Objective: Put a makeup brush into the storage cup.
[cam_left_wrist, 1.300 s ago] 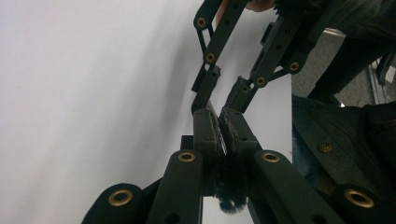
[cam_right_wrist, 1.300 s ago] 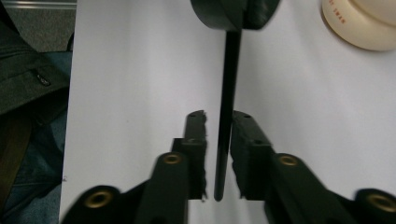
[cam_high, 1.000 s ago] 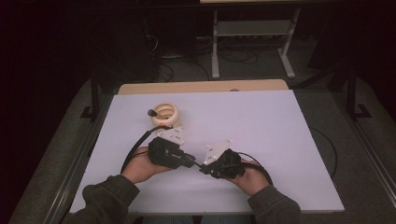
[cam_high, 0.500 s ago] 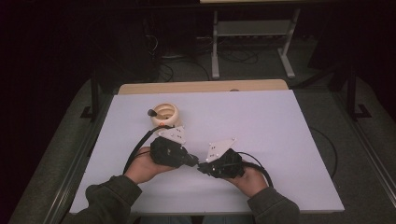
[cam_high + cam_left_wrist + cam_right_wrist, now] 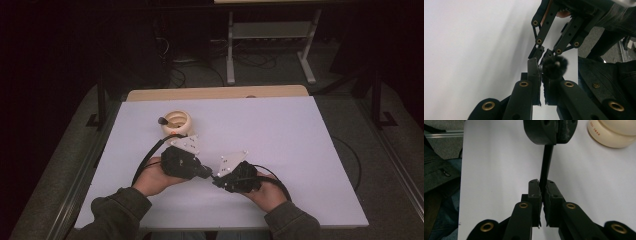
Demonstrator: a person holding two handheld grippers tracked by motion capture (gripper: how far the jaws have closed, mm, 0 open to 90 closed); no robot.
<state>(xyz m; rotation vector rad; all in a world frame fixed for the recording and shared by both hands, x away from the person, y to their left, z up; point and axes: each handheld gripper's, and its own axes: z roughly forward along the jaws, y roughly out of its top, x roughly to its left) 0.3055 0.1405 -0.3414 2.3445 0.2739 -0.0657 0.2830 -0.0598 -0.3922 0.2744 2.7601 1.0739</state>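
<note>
Both grippers met near the table's (image 5: 300,150) front edge, at about 6 o'clock from its centre. A thin black rod (image 5: 546,165) ran between them: the right gripper (image 5: 543,185) had its jaws pressed together on one end, and the left gripper (image 5: 540,65) pinched the other end, where a dark fuzzy tip (image 5: 554,65) sat just past its pads — possibly a small brush, though the tip was blurred. In the high view the rod's long axis lay nearly level, running from 10 o'clock at the left gripper (image 5: 206,172) toward 4 o'clock at the right gripper (image 5: 218,181), fuzzy end toward the left gripper. In the right gripper view it pointed straight ahead, to 12 o'clock. A cream round holder (image 5: 176,122) stood at 12 o'clock from the left hand (image 5: 155,175), apart from both tools. Risks judged from here: with both ends clamped, any twist or pull between the hands could bend or snap the thin rod; if one gripper let go before the other's grip was secure, the rod could pivot and drop to the table — the right gripper's hold looked narrow, near the pad tips.
</note>
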